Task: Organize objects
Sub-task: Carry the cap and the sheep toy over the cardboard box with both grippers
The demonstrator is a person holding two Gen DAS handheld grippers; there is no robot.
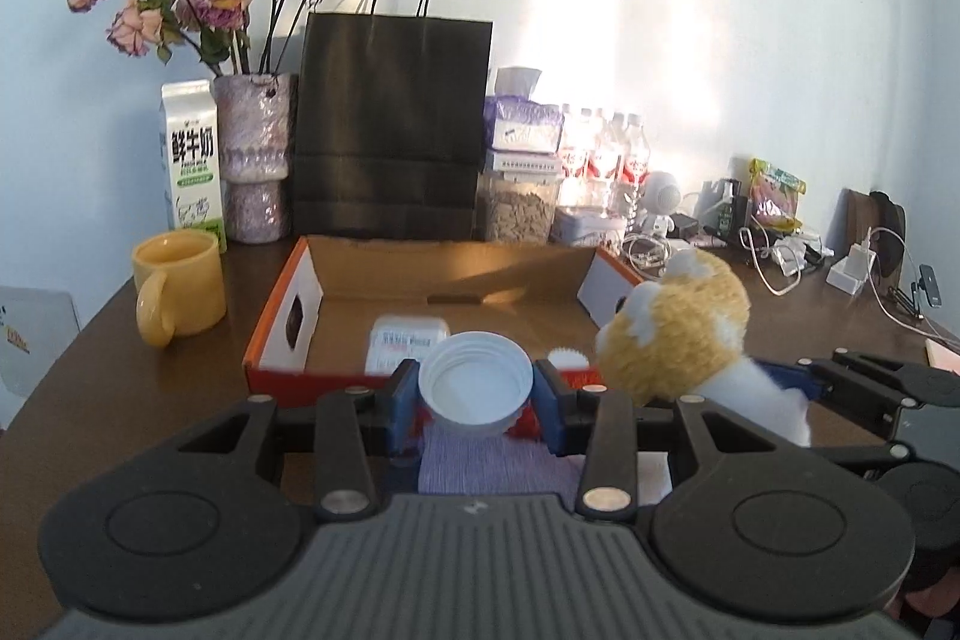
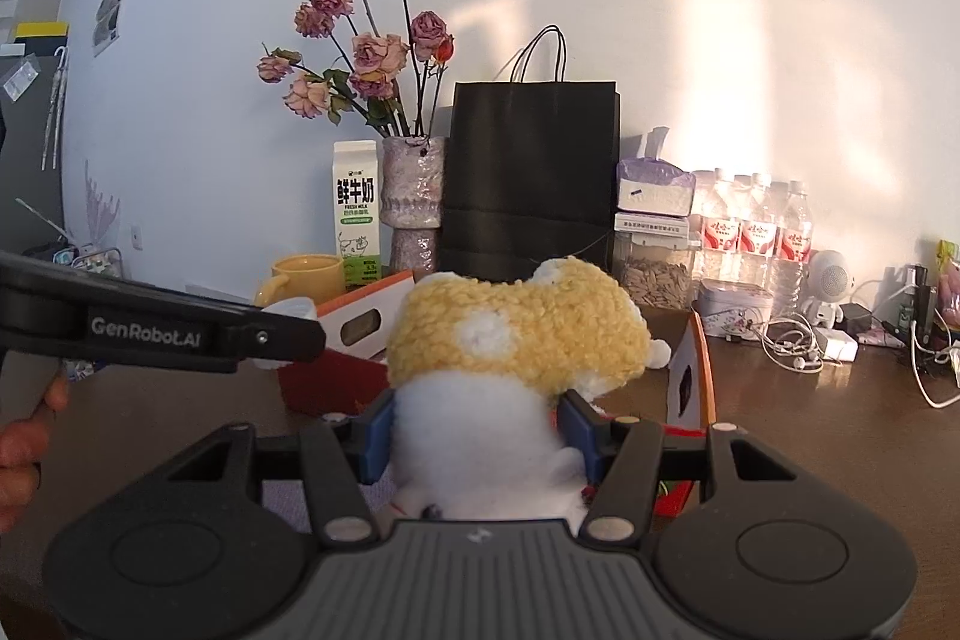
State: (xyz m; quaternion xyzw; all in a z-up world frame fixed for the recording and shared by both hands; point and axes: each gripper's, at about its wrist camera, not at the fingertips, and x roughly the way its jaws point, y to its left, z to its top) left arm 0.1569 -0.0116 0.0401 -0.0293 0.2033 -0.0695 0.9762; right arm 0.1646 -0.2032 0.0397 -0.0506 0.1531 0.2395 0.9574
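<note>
My left gripper [image 1: 475,397] is shut on a white plastic jar [image 1: 475,388] whose open threaded mouth faces the camera, held just in front of the open cardboard box [image 1: 456,268]. Inside the box lies a white packet [image 1: 408,343] and a small white scalloped lid [image 1: 567,359]. My right gripper [image 2: 474,439] is shut on a yellow and white plush toy [image 2: 516,334], gripping its white body. That toy [image 1: 678,328] also shows at the right of the left wrist view, beside the box's right front corner. The left gripper's arm [image 2: 150,325] crosses the right wrist view at the left.
A yellow mug [image 1: 180,283] stands left of the box. Behind it are a milk carton [image 1: 192,160], a vase of dried roses [image 1: 252,160], a black paper bag [image 1: 390,124], a seed jar [image 1: 519,208], water bottles [image 1: 606,154] and cables and chargers [image 1: 780,250] at right. A hand [image 2: 27,436] shows at left.
</note>
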